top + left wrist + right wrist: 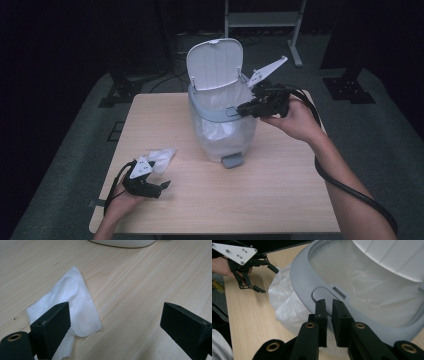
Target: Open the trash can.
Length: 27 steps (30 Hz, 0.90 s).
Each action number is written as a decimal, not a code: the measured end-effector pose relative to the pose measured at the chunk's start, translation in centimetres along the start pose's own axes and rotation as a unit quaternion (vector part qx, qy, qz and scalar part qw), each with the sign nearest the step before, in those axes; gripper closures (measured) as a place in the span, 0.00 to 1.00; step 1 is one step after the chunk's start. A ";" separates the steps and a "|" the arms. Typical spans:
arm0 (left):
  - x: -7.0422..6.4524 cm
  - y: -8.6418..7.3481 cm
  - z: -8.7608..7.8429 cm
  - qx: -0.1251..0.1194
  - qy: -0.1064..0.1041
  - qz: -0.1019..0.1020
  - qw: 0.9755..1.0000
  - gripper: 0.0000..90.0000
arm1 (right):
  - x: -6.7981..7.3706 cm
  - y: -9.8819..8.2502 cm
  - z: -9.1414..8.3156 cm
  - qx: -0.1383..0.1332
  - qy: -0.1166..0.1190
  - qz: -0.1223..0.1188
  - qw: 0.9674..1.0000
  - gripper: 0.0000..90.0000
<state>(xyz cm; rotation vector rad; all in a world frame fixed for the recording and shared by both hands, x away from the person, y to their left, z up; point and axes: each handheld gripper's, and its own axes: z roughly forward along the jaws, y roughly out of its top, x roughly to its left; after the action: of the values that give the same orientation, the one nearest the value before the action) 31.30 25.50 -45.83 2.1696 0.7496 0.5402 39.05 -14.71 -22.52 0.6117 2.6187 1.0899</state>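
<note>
High view, bin: a white pedal bin (220, 125) stands upright mid-table, its long axis vertical, lid (214, 64) tipped up and back, mouth facing up, grey pedal toward the person.
High view, right gripper (243, 108): at the bin's grey rim (210, 114), on the near right side.
High view, left gripper (162, 185): low on the table (270, 190), near left, with a tissue (161, 157) just beyond it.
Left gripper view, claw: jaws spread wide, nothing gripped; the tissue (72, 307) lies flat by one jaw, its length running away toward the bin.
Right gripper view, claw: jaws nearly together with a narrow gap, poised at the rim (324, 293); no grip visible. Clear liner (284, 307) bulges below the rim.
</note>
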 end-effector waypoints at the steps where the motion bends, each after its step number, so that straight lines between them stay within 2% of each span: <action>1: 0.0 0.0 0.0 0.001 0.000 0.001 1.000 0.09 | 0.0 -0.3 -0.3 -0.003 0.000 0.001 1.000 0.90; 3: 0.0 0.0 0.0 0.002 0.000 0.001 1.000 0.09 | 0.1 -1.4 -1.1 -0.012 0.002 0.003 1.000 0.88; 10: 0.0 0.0 0.1 0.004 0.001 0.000 1.000 0.09 | 0.1 -3.8 -2.2 -0.011 -0.002 0.010 1.000 0.86; 19: 0.1 -0.1 0.0 0.001 0.005 -0.003 1.000 0.09 | -0.2 -6.7 -1.9 0.003 0.001 0.030 1.000 0.84; 22: 0.1 -0.2 0.0 0.001 0.006 -0.003 1.000 0.09 | -0.1 -8.1 -1.5 0.010 0.004 0.033 0.999 0.82; 27: 0.1 -0.1 -0.1 0.001 0.008 -0.003 1.000 0.09 | 0.0 -9.4 -1.0 0.016 0.008 0.041 0.999 0.81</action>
<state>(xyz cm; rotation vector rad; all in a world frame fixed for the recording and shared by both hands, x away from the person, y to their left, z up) 31.30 25.71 -45.88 2.1665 0.7647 0.5547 36.01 -21.27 -28.58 0.7273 2.6509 1.0816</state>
